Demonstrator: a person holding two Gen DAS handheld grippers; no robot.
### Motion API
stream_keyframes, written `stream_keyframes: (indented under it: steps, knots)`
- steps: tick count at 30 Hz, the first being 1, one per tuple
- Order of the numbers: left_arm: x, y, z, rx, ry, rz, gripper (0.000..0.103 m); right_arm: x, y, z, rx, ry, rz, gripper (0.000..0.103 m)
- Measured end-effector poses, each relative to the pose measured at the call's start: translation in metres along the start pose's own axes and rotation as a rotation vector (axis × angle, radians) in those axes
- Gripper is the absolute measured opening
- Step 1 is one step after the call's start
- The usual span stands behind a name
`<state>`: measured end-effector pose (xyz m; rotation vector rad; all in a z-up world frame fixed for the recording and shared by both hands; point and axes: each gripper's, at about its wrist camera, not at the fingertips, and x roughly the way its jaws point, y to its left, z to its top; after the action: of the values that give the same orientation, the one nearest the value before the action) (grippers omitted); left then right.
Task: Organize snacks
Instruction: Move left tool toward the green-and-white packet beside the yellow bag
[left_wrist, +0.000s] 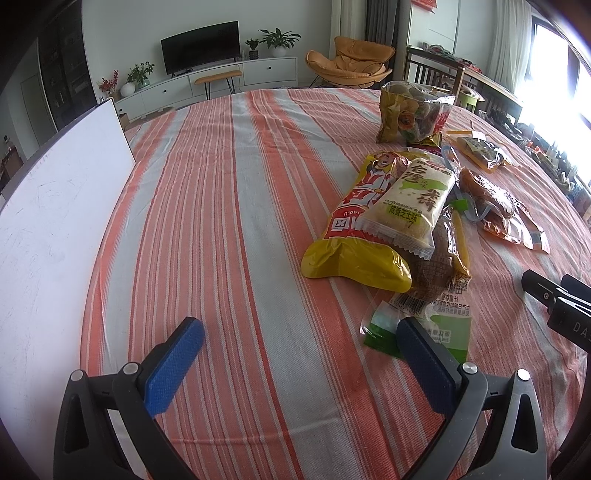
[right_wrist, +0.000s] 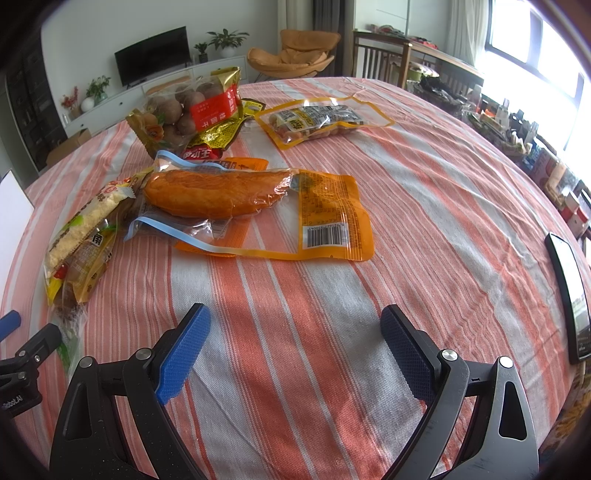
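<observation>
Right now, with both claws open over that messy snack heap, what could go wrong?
The rice cracker pack lies atop the yellow bag, so lifting either could drag or tip the other. The chicken-leg pouch overlaps a clear blue-striped wrapper, which may come along. The phone at the tablecloth's edge could get knocked.

Daylight is pouring in through the big window (right_wrist: 532, 40) on the right, washing over a white wall where a dark television (left_wrist: 201, 46) is sitting on a long white cabinet (left_wrist: 207, 79) among potted plants (left_wrist: 277, 40), an orange lounge chair (left_wrist: 349, 62) resting beside them.
</observation>
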<state>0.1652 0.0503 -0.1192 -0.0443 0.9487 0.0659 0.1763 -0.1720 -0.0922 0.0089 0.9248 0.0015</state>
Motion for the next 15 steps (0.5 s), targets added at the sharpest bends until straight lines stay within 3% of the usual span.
stream_keyframes:
  steps: [15]
  knots:
    - [0.0003,-0.0003,-0.0006,-0.005,0.0,0.004,0.103,0.0003,-0.0003,0.0,0.0,0.0,0.0,0.095]
